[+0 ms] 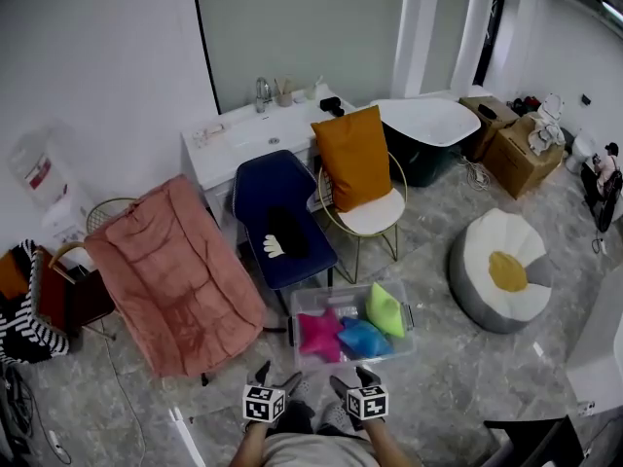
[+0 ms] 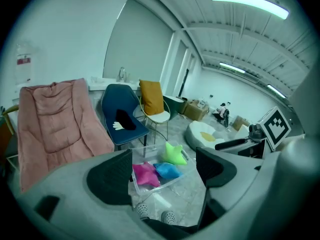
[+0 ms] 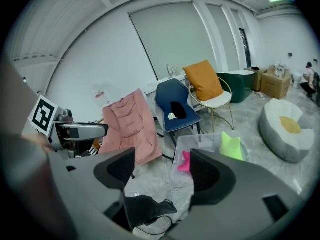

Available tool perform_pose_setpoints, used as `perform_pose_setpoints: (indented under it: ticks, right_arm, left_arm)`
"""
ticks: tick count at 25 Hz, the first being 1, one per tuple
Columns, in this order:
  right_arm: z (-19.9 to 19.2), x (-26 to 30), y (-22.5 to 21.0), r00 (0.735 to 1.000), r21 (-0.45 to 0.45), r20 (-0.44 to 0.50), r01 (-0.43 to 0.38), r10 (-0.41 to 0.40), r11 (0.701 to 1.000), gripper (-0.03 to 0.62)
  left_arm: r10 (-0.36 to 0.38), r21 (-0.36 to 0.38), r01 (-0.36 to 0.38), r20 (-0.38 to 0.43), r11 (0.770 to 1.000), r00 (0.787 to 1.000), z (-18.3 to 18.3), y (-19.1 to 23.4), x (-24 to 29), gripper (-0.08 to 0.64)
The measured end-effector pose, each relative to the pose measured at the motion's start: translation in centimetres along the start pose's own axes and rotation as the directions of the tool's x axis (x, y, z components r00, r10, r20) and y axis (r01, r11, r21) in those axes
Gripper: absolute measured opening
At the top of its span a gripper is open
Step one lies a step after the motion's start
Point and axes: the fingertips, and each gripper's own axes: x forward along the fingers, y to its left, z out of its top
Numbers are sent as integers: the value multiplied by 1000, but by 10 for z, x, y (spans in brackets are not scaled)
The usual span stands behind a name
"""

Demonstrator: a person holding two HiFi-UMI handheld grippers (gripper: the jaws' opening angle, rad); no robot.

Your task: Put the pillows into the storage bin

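Beanbag (image 1: 501, 270) near storage bin (image 1: 310, 305), blue chair (image 1: 263, 188) behind

The storage bin (image 1: 308, 303) stands open-topped on the floor (image 1: 438, 377), and only a strip of bare floor lies between its near wall and the two grippers. A pink pillow (image 1: 321, 335), a blue pillow (image 1: 362, 340) and a green pillow (image 1: 385, 309) cover most of its bottom. The blue chair (image 1: 282, 217) stands close behind its far left corner, and the pink quilted lounger (image 1: 170, 270) crowds the left side. On the right, open floor separates the bin from the beanbag (image 1: 501, 270).
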Motion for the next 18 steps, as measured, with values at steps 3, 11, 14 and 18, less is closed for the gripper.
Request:
perform_pose_setpoints:
  ticks: [3, 11, 14, 18]
  right_arm:
    - [-6, -8, -6, 1000, -29, -5, -1, 1, 1000, 339]
    - [-6, -17, -14, 1000, -79, 21, -7, 8, 997, 265]
    - [-2, -21, -17, 999, -78, 36, -4, 7, 997, 225]
    - [-3, -23, -23, 999, -60, 41, 3, 0, 998, 189]
  left_arm:
    - [30, -8, -30, 27, 1000, 999, -4, -4, -8, 400]
    - [69, -6, -69, 79, 998, 994, 2, -9, -15, 399]
    - [67, 7, -68, 79, 998, 995, 4, -15, -14, 396]
    - [71, 16, -73, 82, 997, 994, 6, -19, -13, 364]
